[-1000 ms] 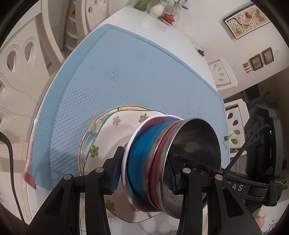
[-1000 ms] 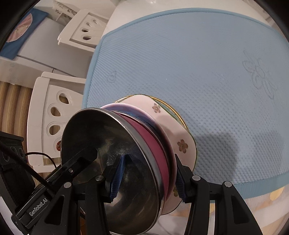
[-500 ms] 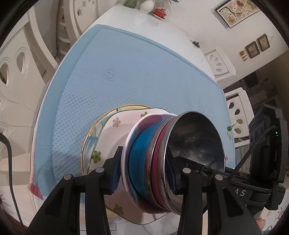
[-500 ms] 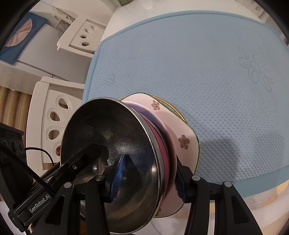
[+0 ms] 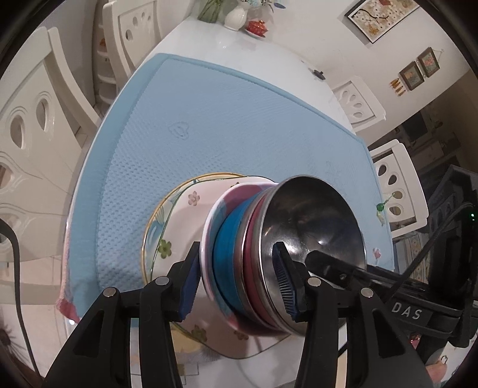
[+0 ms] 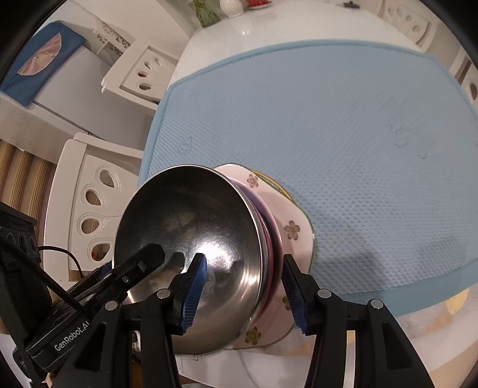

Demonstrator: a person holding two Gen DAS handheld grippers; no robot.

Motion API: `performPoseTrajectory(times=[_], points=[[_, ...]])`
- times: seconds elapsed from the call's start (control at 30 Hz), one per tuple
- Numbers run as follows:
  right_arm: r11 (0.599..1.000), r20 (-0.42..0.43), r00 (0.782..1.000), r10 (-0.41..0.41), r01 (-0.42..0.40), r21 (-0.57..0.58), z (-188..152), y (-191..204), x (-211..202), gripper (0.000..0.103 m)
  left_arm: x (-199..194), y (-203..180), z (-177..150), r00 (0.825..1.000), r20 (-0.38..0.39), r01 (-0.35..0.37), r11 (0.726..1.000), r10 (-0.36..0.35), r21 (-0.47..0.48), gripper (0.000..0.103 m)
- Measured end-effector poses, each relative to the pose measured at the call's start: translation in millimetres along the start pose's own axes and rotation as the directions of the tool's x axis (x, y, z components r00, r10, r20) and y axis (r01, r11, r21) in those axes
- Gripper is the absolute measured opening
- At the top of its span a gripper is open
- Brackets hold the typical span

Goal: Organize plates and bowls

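A steel bowl (image 5: 313,215) (image 6: 185,215) tops a nest of maroon (image 5: 251,238), blue (image 5: 227,247) and white-rimmed pink bowls. The nest sits on a square floral plate (image 5: 185,215) (image 6: 292,215) over a round yellow-rimmed plate (image 5: 155,221). My left gripper (image 5: 237,283) straddles the nest's near wall. Its jaws are opening, one pad inside the steel bowl and one just outside the white rim. My right gripper (image 6: 243,295) is shut on the opposite wall, with one pad inside and one outside.
The plates lie at the near edge of a light blue mat (image 5: 209,119) (image 6: 328,119) on a white table. White chairs (image 5: 33,125) (image 6: 89,215) ring the table. A vase and a red dish (image 5: 257,27) stand at its far end.
The left jaws have spread slightly off the bowl nest. Both views have drawn back a little, so more of the table's far end shows. The right grip looks the same.
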State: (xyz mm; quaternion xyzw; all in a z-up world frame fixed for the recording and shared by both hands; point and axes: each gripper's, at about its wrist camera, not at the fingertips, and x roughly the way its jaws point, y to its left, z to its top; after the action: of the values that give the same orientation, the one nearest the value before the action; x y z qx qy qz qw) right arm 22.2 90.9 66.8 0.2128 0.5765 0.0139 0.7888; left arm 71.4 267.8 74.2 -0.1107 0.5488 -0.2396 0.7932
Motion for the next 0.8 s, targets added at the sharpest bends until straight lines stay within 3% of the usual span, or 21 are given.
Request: performPoseTrajectory(times=[0.3, 0.43, 0.63, 0.8], points=[[0.993, 0.147, 0.989, -0.028, 0.044, -0.105, -13.3, 21.7, -50.2, 0.050, -24.0, -2.1, -13.5, 0.999, 0.045, -0.007, 1.000, 0.008, -0.015, 0.044], [0.983, 0.206, 0.978, -0.031, 0.067, -0.169, -22.3, 31.9, -72.6, 0.051, -46.9, -14.4, -21.1, 0.993, 0.114, -0.003, 1.000, 0.003, 0.004, 0.044], [0.964, 0.257, 0.966, -0.040, 0.105, -0.244, -44.6, 34.7, -102.8, 0.051, -86.9, -55.4, -32.5, 0.971, 0.236, -0.051, 0.995, 0.029, 0.088, 0.045], [0.958, 0.310, 0.948, -0.066, 0.146, -0.245, -62.7, 22.3, -134.2, 0.052, -122.3, -88.2, -48.7, 0.937, 0.344, -0.122, 0.981, 0.063, 0.151, 0.061]])
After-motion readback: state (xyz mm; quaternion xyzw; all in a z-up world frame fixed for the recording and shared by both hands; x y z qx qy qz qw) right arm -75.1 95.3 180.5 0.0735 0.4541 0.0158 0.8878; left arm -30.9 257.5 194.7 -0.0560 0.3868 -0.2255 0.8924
